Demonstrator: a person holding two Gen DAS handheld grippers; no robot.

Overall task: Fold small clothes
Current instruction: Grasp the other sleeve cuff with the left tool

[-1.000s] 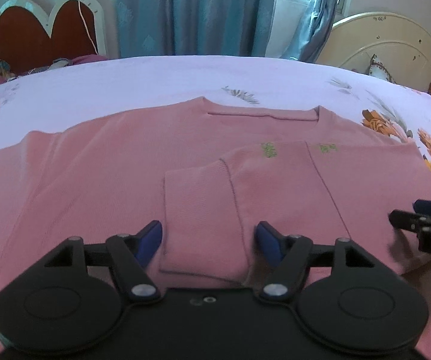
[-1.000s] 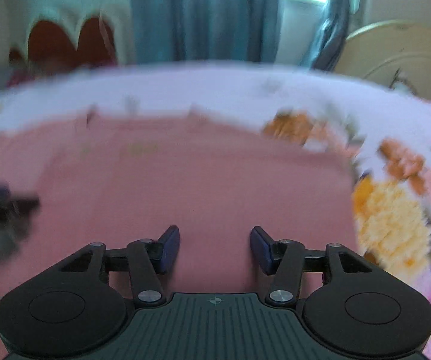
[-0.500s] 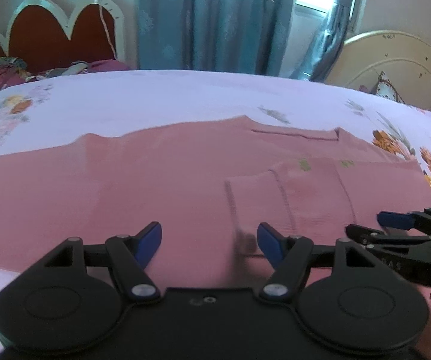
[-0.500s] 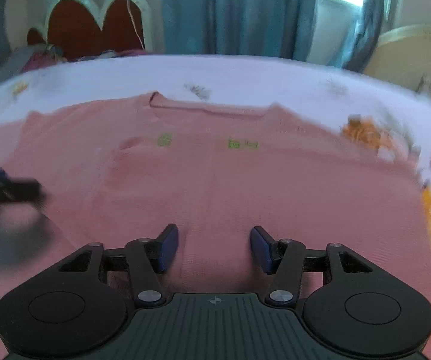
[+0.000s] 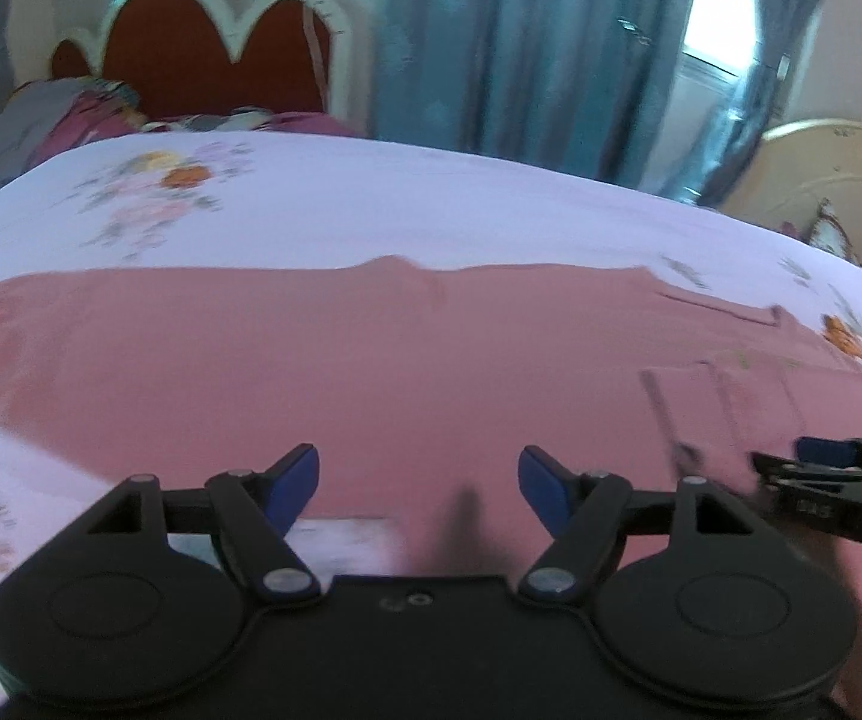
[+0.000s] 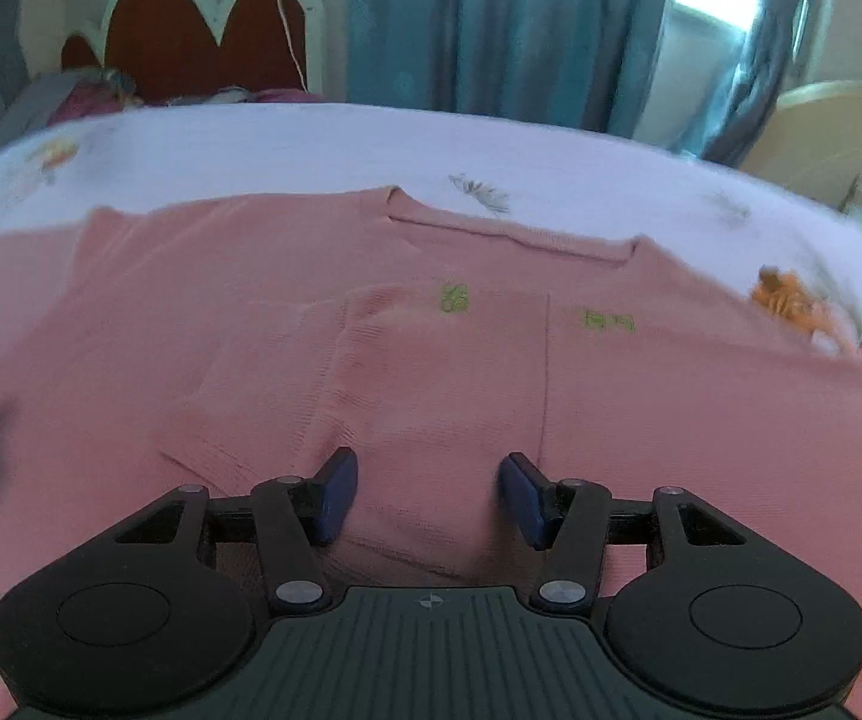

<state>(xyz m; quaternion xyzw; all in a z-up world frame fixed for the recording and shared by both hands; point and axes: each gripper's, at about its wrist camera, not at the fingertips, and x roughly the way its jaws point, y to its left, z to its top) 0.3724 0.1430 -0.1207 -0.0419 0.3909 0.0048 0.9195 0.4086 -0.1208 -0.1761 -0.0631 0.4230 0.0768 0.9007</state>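
- The pink sweater (image 6: 431, 372) lies flat on the floral bedsheet (image 6: 311, 144), its right sleeve folded inward across the chest.
- The left gripper (image 5: 418, 483), jaws opening and empty, hovers over the left half, probably heading for the unfolded sleeve.
- The right gripper (image 6: 428, 495), open and empty, hovers above the near hem.

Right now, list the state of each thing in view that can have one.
Pink knit sweater: spread flat on the bed, one sleeve folded across its front.
Left gripper: jaws opening, nothing between them.
Right gripper: open above the sweater, gripping nothing.
Blue curtains: drawn, a bright gap at the window.
Floral bedsheet: spread under the sweater.
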